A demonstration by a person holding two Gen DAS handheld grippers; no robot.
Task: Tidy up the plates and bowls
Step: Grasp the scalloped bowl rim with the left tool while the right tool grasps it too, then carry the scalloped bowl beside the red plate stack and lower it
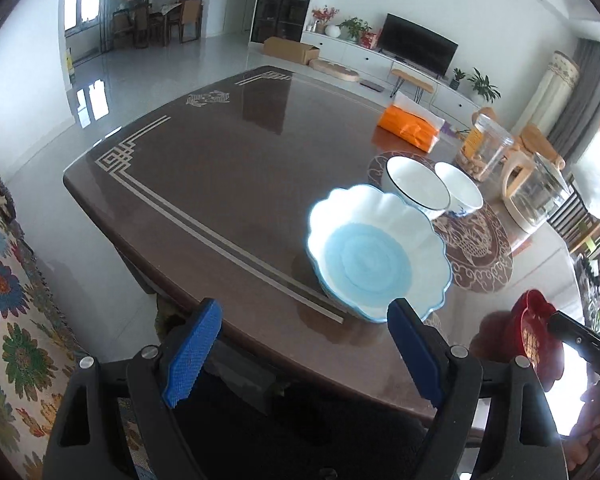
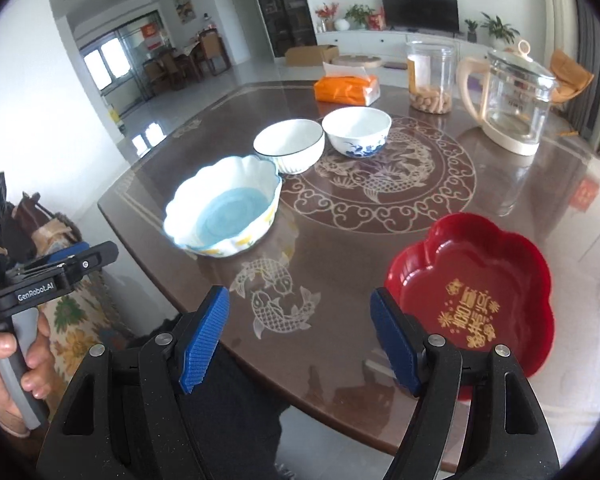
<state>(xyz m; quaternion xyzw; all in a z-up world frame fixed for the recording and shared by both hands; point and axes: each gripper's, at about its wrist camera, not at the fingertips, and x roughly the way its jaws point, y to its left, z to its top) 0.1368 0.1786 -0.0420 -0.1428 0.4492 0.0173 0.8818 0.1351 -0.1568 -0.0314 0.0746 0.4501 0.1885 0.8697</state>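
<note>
A scalloped white bowl with a pale blue bottom [image 1: 376,256] [image 2: 224,210] stands near the table's front left. Behind it are a white bowl with a dark rim [image 1: 416,186] [image 2: 289,144] and a white bowl with blue flowers [image 1: 458,192] [image 2: 356,130]. A red flower-shaped plate with gold writing [image 2: 476,292] [image 1: 534,324] lies at the front right. My left gripper [image 1: 300,340] is open and empty, just short of the scalloped bowl. My right gripper [image 2: 300,340] is open and empty over the table's front edge, its right finger beside the red plate.
An orange tissue pack [image 2: 346,88], a clear jar of snacks [image 2: 430,78] and a glass kettle [image 2: 508,100] stand at the back of the brown table [image 2: 340,248]. A flowered sofa cover [image 1: 8,320] lies to the left. A hand [image 2: 8,372] holds the left gripper's handle.
</note>
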